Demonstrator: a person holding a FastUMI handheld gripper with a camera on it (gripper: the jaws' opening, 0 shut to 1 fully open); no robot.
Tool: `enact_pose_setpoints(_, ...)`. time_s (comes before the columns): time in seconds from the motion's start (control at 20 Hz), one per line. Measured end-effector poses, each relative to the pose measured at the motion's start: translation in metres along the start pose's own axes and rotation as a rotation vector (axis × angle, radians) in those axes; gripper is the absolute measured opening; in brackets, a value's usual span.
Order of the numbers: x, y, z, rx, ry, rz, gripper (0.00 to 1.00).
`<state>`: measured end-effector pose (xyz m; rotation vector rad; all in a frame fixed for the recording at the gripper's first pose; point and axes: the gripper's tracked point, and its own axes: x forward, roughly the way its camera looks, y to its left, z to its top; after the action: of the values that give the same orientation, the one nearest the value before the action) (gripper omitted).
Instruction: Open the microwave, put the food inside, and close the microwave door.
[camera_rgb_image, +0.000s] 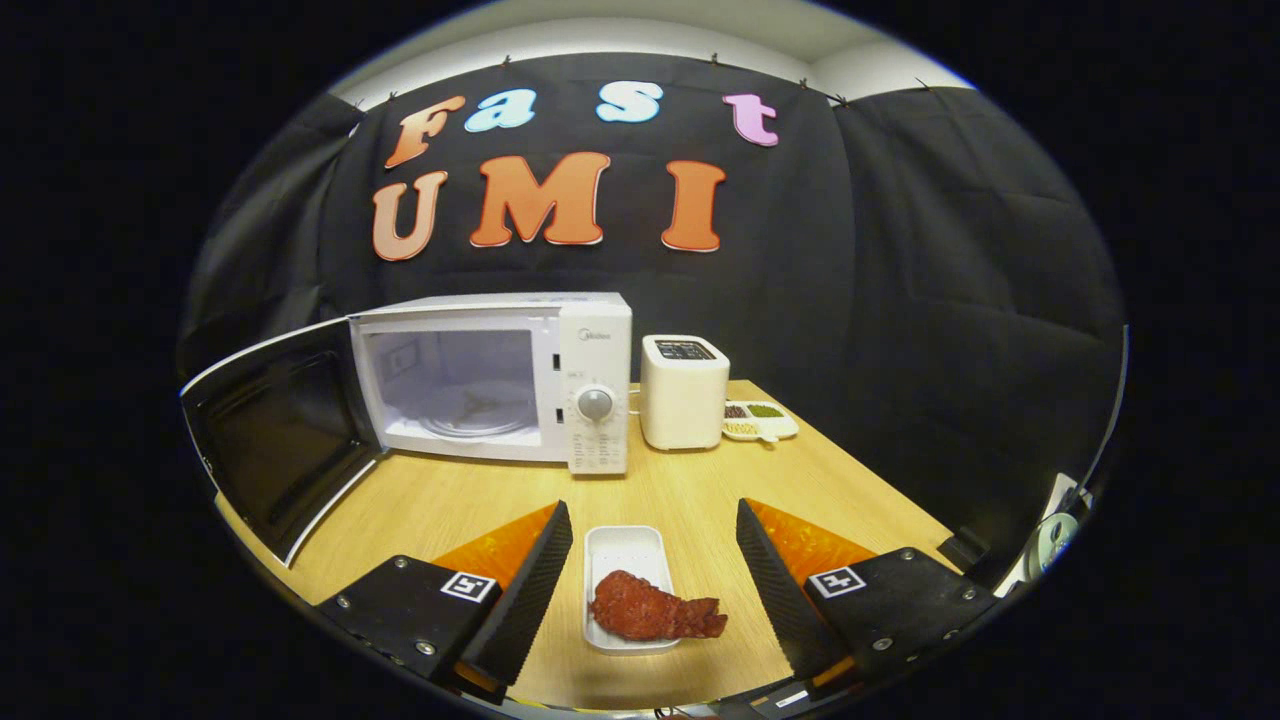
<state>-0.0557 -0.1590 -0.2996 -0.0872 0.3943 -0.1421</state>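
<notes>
A white microwave (500, 375) stands at the back of the wooden table with its door (280, 440) swung wide to the left, showing a bare cavity and glass turntable (480, 410). A small white rectangular tray (622, 555) lies on the table between my fingers, carrying a piece of reddish-brown fried food (655, 610) that hangs over its right rim. My gripper (655, 545) is open, its fingers spread on either side of the tray and not touching it.
A white toaster-like appliance (684, 390) stands just right of the microwave. Beside it lies a small divided dish (760, 420) of grains. The wooden table (450, 500) ends close on the right; black cloth walls surround it.
</notes>
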Motion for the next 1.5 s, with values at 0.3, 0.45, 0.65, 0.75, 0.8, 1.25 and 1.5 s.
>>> enact_pose_setpoints(0.3, 0.020, -0.006, -0.051, 0.075, 0.120, 0.083, 0.96)
enact_pose_setpoints(0.45, 0.026, -0.002, -0.068, 0.133, 0.171, 0.134, 0.77)
enact_pose_setpoints(0.65, 0.028, 0.004, -0.089, 0.237, 0.238, 0.194, 0.52)
enact_pose_setpoints(0.75, 0.028, 0.006, -0.088, 0.275, 0.238, 0.199, 0.40)
enact_pose_setpoints(0.8, 0.027, 0.007, -0.087, 0.276, 0.246, 0.206, 0.36)
enact_pose_setpoints(1.25, 0.019, 0.014, -0.044, 0.216, 0.205, 0.153, 0.08)
enact_pose_setpoints(1.5, 0.007, 0.042, 0.005, 0.276, 0.152, 0.143, 0.08)
